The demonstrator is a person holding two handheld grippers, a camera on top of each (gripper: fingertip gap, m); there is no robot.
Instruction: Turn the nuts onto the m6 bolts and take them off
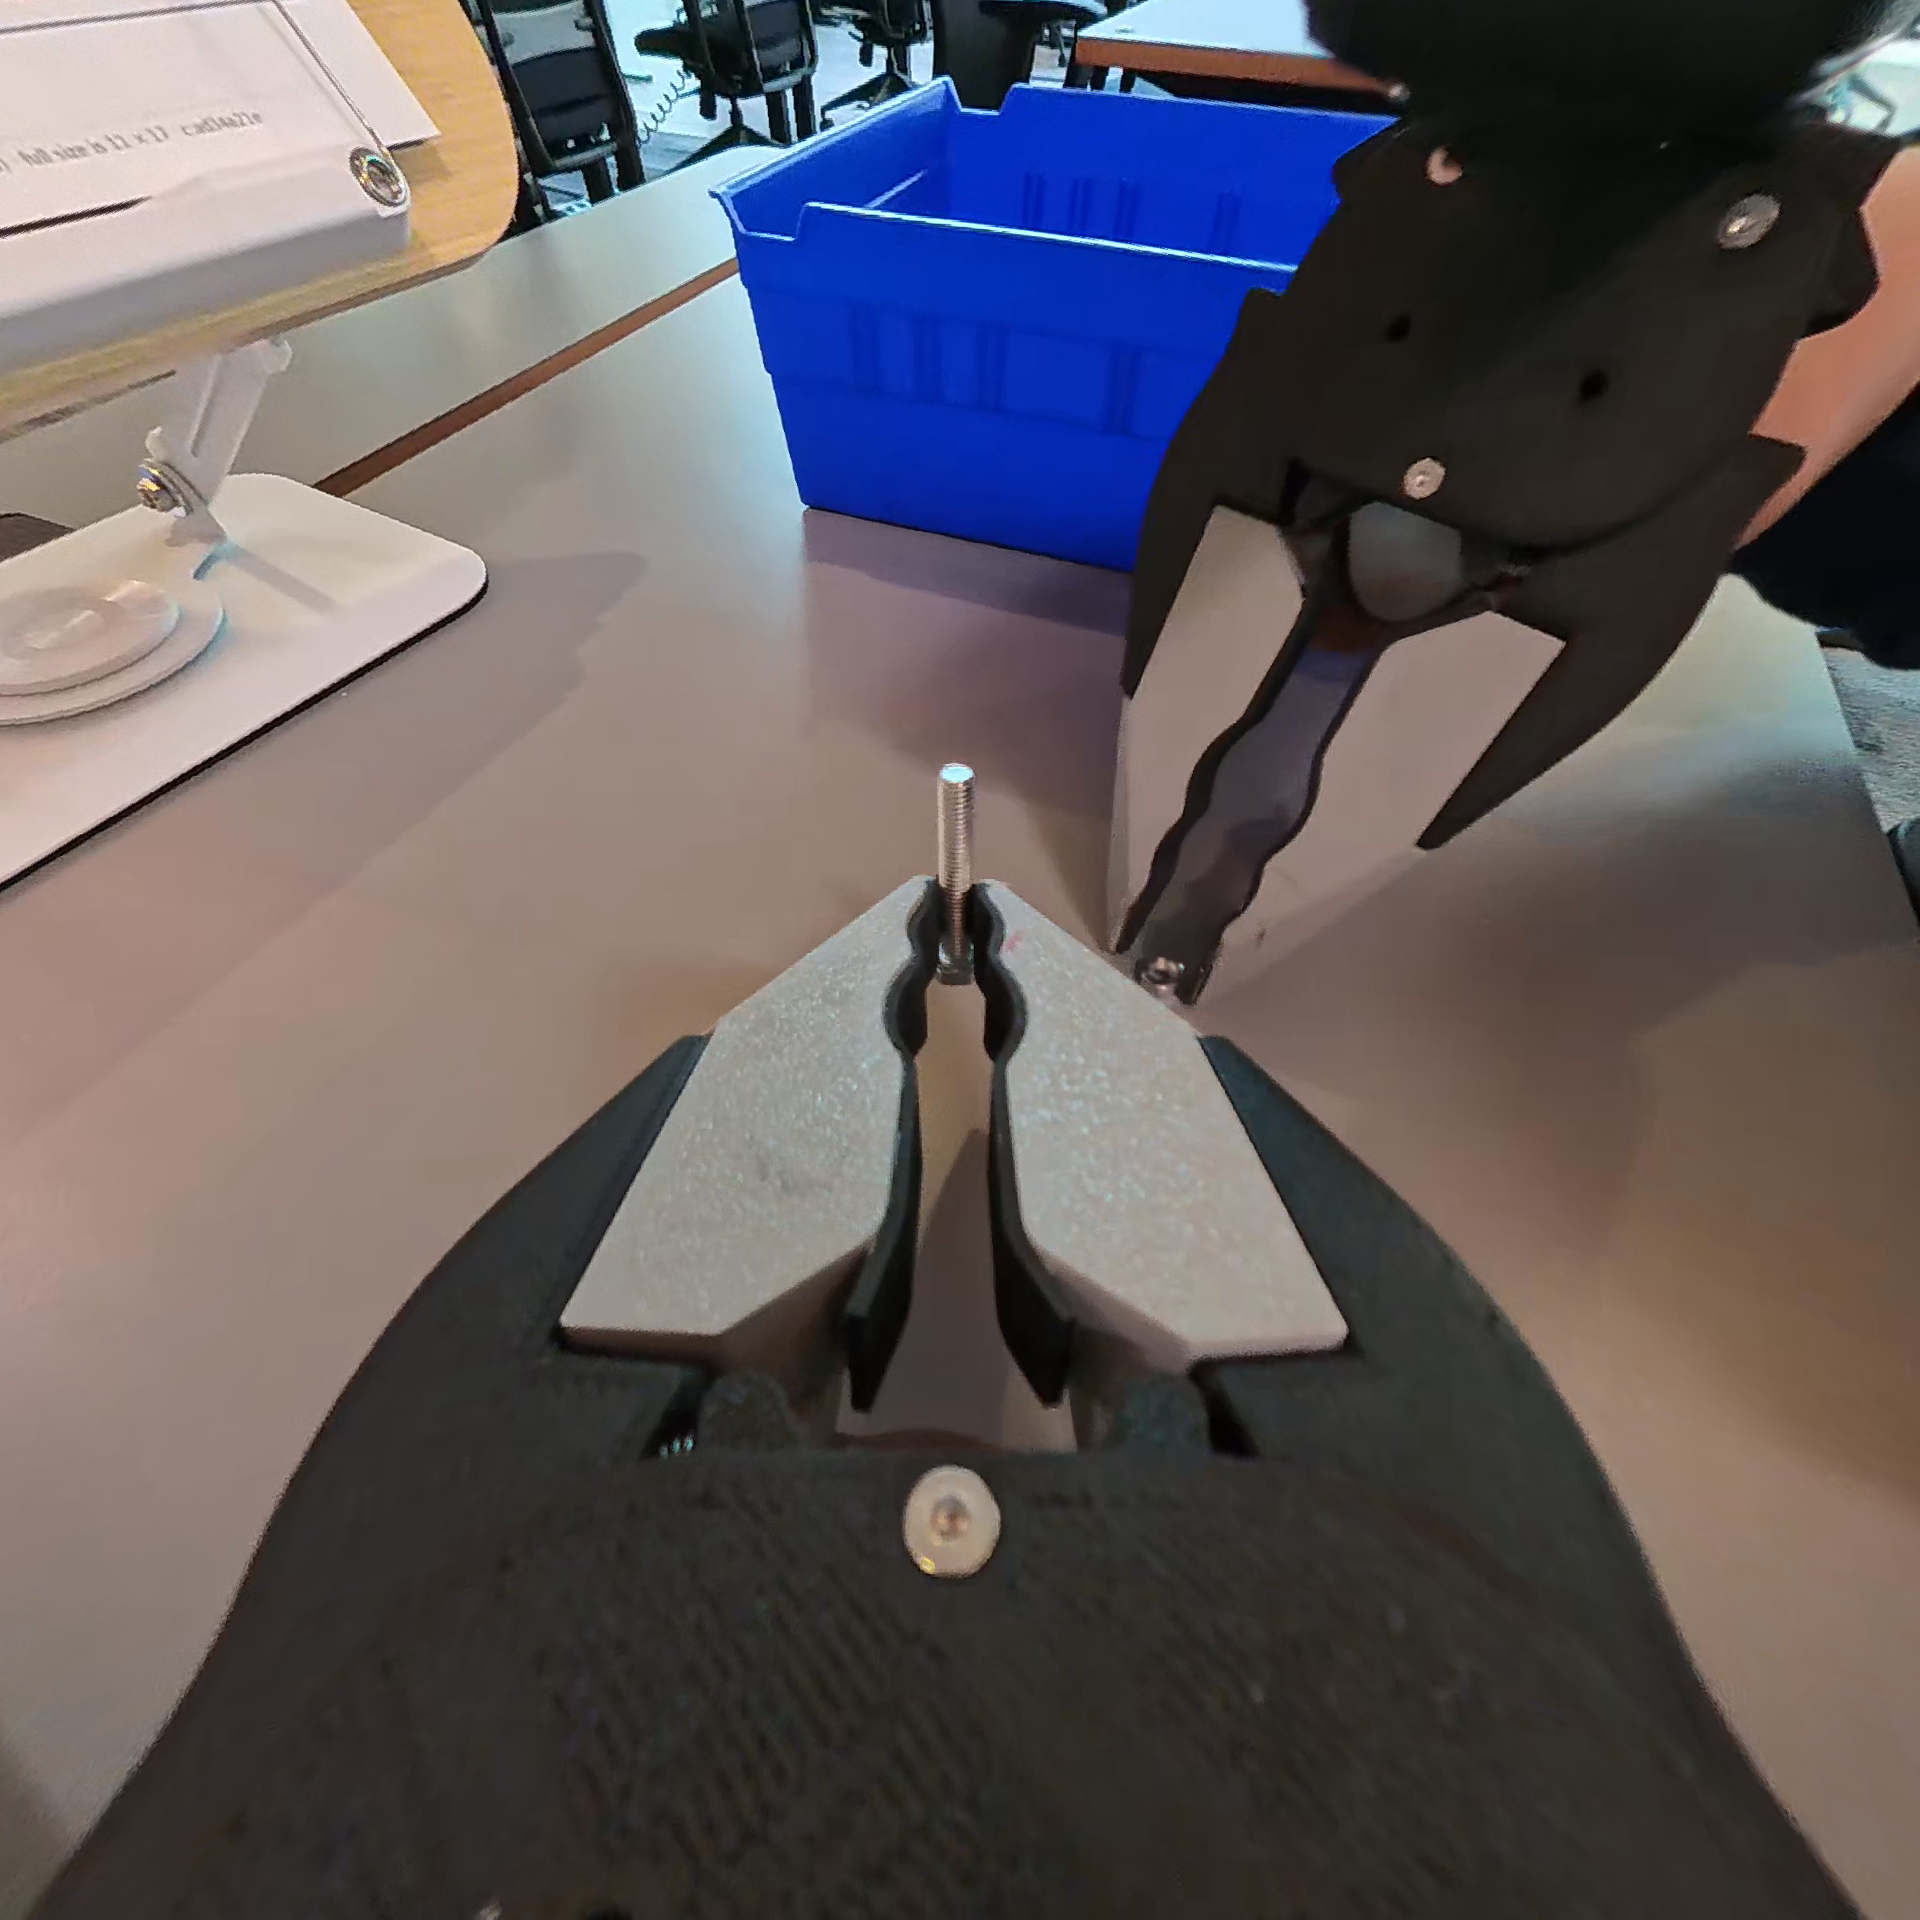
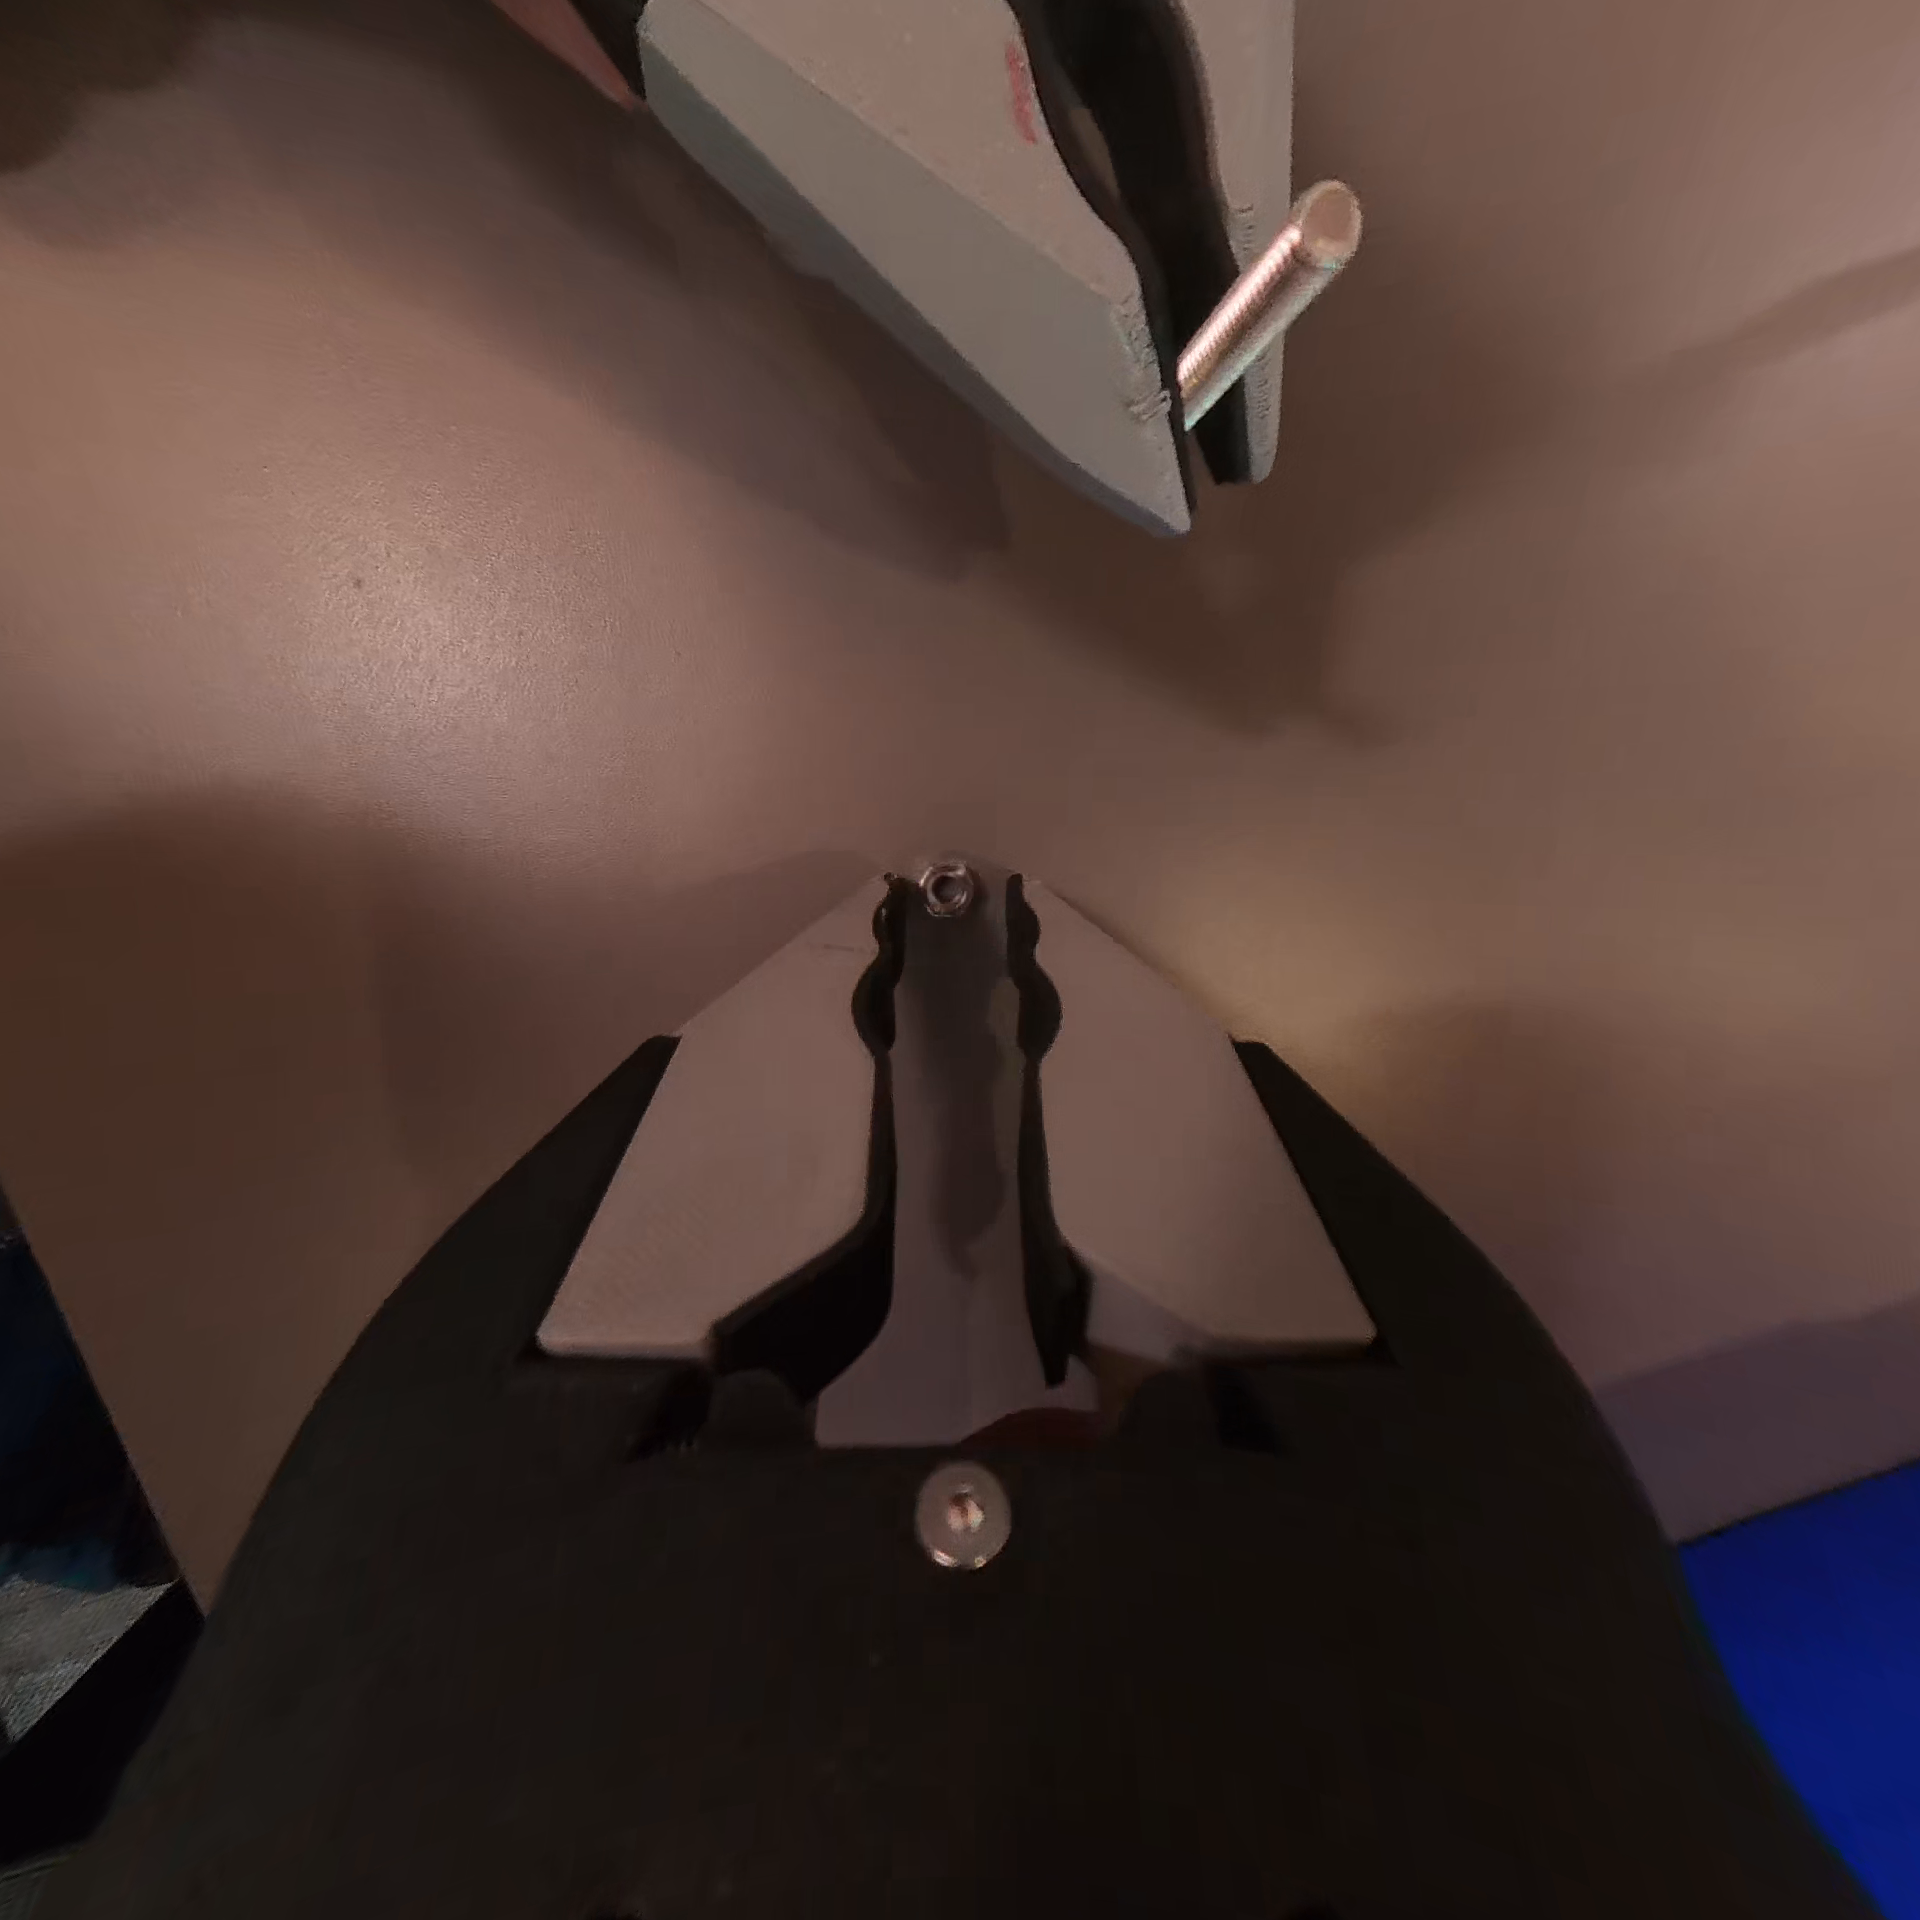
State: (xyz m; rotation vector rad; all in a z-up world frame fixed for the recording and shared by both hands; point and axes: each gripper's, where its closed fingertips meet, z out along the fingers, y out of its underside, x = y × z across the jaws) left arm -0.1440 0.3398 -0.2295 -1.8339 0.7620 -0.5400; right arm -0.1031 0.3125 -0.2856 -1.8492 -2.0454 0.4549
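Observation:
My left gripper (image 1: 953, 914) is shut on a silver M6 bolt (image 1: 956, 826), gripping it just above its head. The threaded shank stands upright above the fingertips. My right gripper (image 2: 951, 896) points down at the grey table (image 2: 416, 644). Its jaws stand slightly apart around a small silver nut (image 2: 943, 891), which lies on the table between the tips, nearer the left finger. In the left wrist view the right gripper (image 1: 1169, 961) stands just right of the left fingertips, with the nut (image 1: 1162, 974) at its tips. In the right wrist view the left gripper (image 2: 1210, 436) and the bolt (image 2: 1273, 301) show at the top.
A blue plastic bin (image 1: 997, 343) stands on the table behind both grippers; a corner of it shows in the right wrist view (image 2: 1808, 1683). A white stand (image 1: 208, 592) holding papers is at the far left. Office chairs stand beyond the table. My hands' fingertips stand some 8 cm from each other.

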